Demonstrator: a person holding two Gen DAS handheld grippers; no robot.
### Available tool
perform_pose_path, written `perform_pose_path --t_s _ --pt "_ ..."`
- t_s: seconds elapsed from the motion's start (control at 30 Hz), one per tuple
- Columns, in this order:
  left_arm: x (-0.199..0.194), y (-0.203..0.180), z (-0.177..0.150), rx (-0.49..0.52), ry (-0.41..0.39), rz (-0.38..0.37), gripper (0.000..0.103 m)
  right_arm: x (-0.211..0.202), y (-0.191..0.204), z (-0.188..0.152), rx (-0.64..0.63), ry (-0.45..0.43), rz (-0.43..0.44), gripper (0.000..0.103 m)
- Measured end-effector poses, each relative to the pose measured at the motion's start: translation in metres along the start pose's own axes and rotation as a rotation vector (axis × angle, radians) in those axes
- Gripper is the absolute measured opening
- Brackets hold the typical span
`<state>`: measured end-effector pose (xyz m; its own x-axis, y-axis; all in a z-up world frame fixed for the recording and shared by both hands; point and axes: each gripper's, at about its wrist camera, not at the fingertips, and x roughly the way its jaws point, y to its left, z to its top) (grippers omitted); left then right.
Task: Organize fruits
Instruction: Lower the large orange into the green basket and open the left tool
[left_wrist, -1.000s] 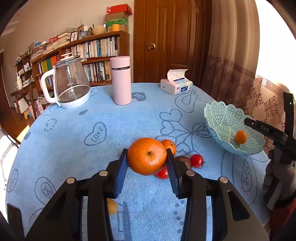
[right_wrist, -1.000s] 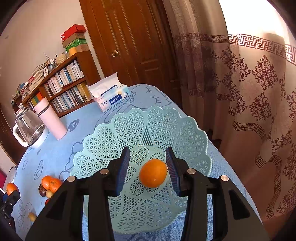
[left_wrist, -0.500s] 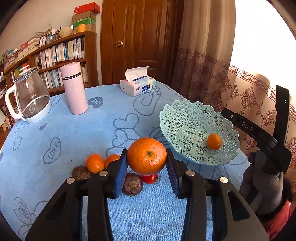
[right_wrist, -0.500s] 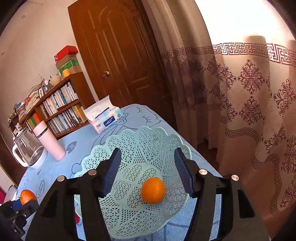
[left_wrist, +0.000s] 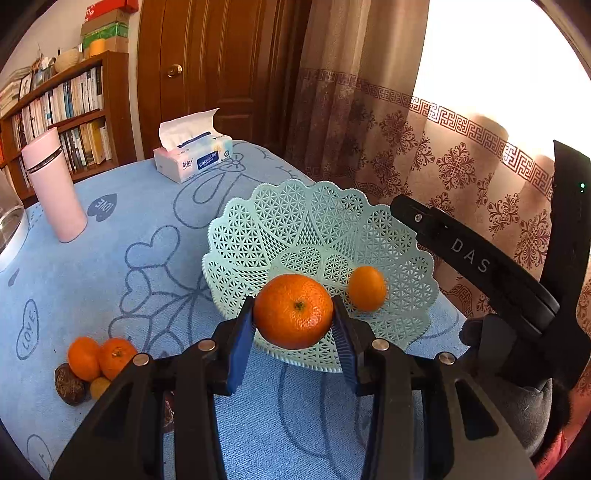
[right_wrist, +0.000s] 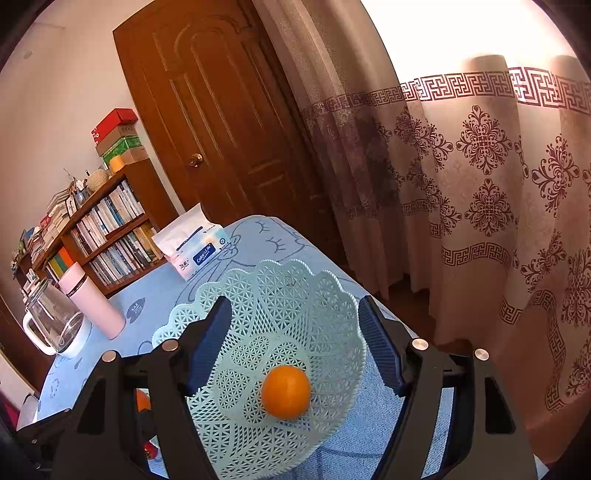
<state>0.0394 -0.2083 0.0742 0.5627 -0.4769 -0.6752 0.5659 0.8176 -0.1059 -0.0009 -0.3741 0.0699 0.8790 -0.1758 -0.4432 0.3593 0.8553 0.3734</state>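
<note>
- The left gripper (left_wrist: 293, 325) had its blue-padded fingers (left_wrist: 240, 343) clamped on a large orange (left_wrist: 293, 312), one pad on each side, stem end facing the camera.
- That large orange hung in front of the near rim of the pale green lattice basket (left_wrist: 280, 221), which served as the landmark on the blue tablecloth (left_wrist: 110, 258); whether the fruit was over the rim or just short of it could not be told.
- Inside the basket, a small orange (left_wrist: 366, 288) lay on the lattice floor, to the right of the held fruit (apart from it, not touching).
- The right gripper (right_wrist: 293, 339) had its fingers (right_wrist: 380, 350) spread wide apart, holding nothing, and hovered above the basket (right_wrist: 325, 302) with the small orange (right_wrist: 285, 392) lying below and between them.
- From the left wrist view, the right gripper's black body (left_wrist: 480, 258) showed at the basket's right side, marked with the letters DAS.
- Left of the basket and well apart from it, a cluster of loose fruit sat on the cloth: two oranges (left_wrist: 99, 356) touching each other, a dark brown fruit (left_wrist: 69, 384) and a small yellow one (left_wrist: 99, 387) against them.
- Beyond the basket stood a tissue box (left_wrist: 192, 153), and further left a pink flask (left_wrist: 55, 188).
</note>
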Motion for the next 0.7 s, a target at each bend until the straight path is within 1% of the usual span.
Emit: perform_pose_path --t_s 0.07,0.1,0.17,0.2,0.3,0.37,0.4,0.43,0.47,0.53,0.6,0.7 --pt "0.002 0.000 -0.001 -0.002 0.001 0.005 0.043 0.000 -0.001 0.000 0.005 0.002 0.000 0.074" --pt "0.001 0.002 -0.002 -0.007 -0.004 0.007 0.046 0.000 -0.002 0.000 0.007 0.002 0.001 0.076" --pt "-0.002 0.007 -0.002 -0.021 -0.020 0.018 0.066 0.000 -0.002 0.000 0.011 -0.003 -0.001 0.078" --pt "-0.005 0.010 -0.001 -0.030 -0.031 0.024 0.069 -0.001 -0.002 0.000 0.012 -0.006 -0.001 0.078" --pt "-0.011 0.019 0.000 -0.051 -0.047 0.034 0.072 -0.001 -0.002 0.000 0.012 -0.006 0.002 0.078" --pt "-0.015 0.024 0.000 -0.063 -0.062 0.047 0.081 -0.001 -0.003 0.001 0.013 -0.008 0.004 0.079" --pt "-0.017 0.025 0.000 -0.065 -0.072 0.058 0.082 -0.001 -0.003 0.001 0.016 -0.011 0.005 0.080" --pt "-0.019 0.026 0.000 -0.063 -0.080 0.070 0.084 -0.002 -0.004 0.001 0.019 -0.016 0.006 0.083" --pt "-0.020 0.027 -0.001 -0.059 -0.088 0.082 0.088 -0.003 -0.004 0.001 0.023 -0.021 0.007 0.085" --pt "-0.023 0.028 -0.002 -0.050 -0.107 0.106 0.093 -0.005 -0.005 0.001 0.030 -0.031 0.011 0.085" --pt "-0.027 0.029 -0.002 -0.039 -0.125 0.135 0.093 -0.007 -0.006 0.002 0.033 -0.040 0.014 0.085" --pt "-0.031 0.031 -0.003 -0.034 -0.135 0.159 0.094 -0.010 -0.006 0.003 0.036 -0.057 0.019 0.086"
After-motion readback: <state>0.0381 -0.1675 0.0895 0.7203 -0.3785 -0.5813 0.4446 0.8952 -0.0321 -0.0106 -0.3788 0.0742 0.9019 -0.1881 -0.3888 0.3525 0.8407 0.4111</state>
